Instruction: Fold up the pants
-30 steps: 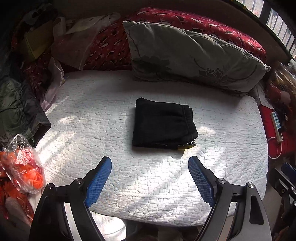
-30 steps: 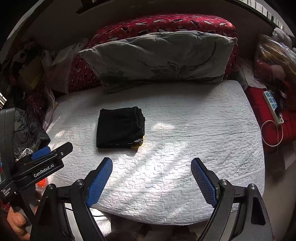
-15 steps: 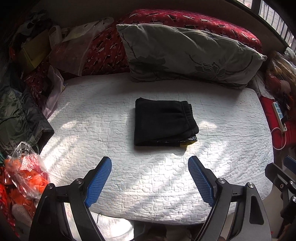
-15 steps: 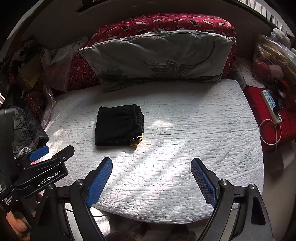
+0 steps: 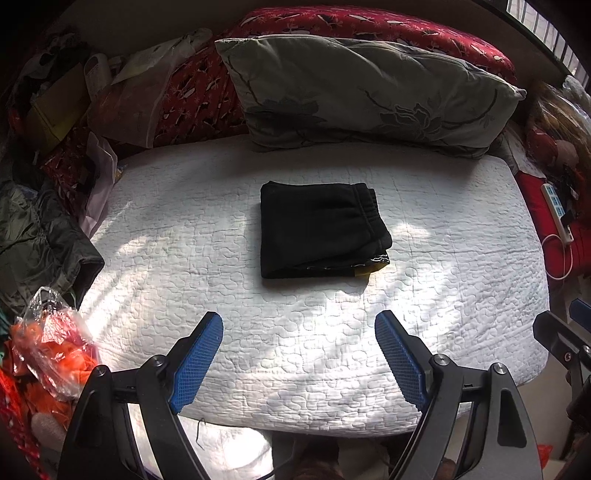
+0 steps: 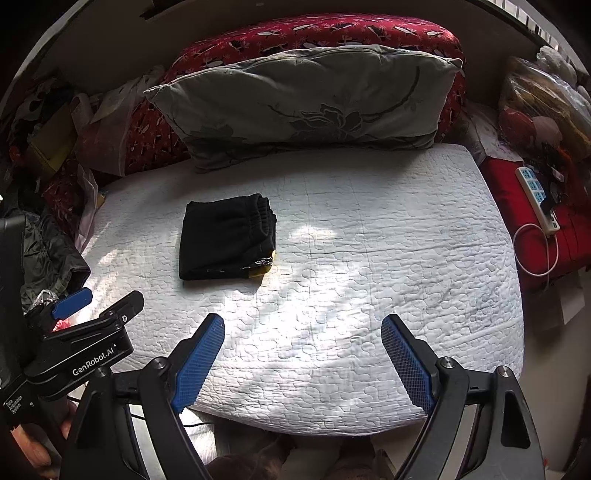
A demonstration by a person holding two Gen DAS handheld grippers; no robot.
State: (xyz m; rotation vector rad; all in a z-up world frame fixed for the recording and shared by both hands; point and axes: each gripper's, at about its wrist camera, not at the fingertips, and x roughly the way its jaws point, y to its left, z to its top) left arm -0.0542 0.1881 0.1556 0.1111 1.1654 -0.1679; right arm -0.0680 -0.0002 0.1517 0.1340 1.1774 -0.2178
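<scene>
Lying folded: black pants on a white quilt, both grippers spread and empty

Lying in a compact folded rectangle, the pants (image 5: 319, 230) sit on the white quilt (image 5: 461, 280), nearer the pillow end than the front edge. The elastic waistband is on the right side of the bundle, and a small yellow patch shows at its front right corner. In the right wrist view the pants (image 6: 227, 240) appear left of the middle of the quilt (image 6: 406, 258).

The left gripper (image 5: 299, 354) hangs above the front part of the quilt, well apart from the pants. Its blue pads (image 5: 195, 358) are spread wide with nothing between them. The right gripper (image 6: 303, 360) is held the same way, its blue pads (image 6: 406, 363) released and empty, pointing at the bare quilt to the right of the pants. The left gripper's body, marked "GenRobot.AI", shows at the lower left of the right wrist view (image 6: 85, 354).

A grey pillow (image 5: 362, 92) with a dark flower pattern leans against a red patterned cushion (image 5: 369, 26) at the far end. Patches of sunlight fall across the quilt. A dark jacket (image 5: 40, 236) and a clear bag (image 5: 51, 347) of orange things lie at the left. A white power strip (image 6: 535, 194) rests on red fabric at the right.
</scene>
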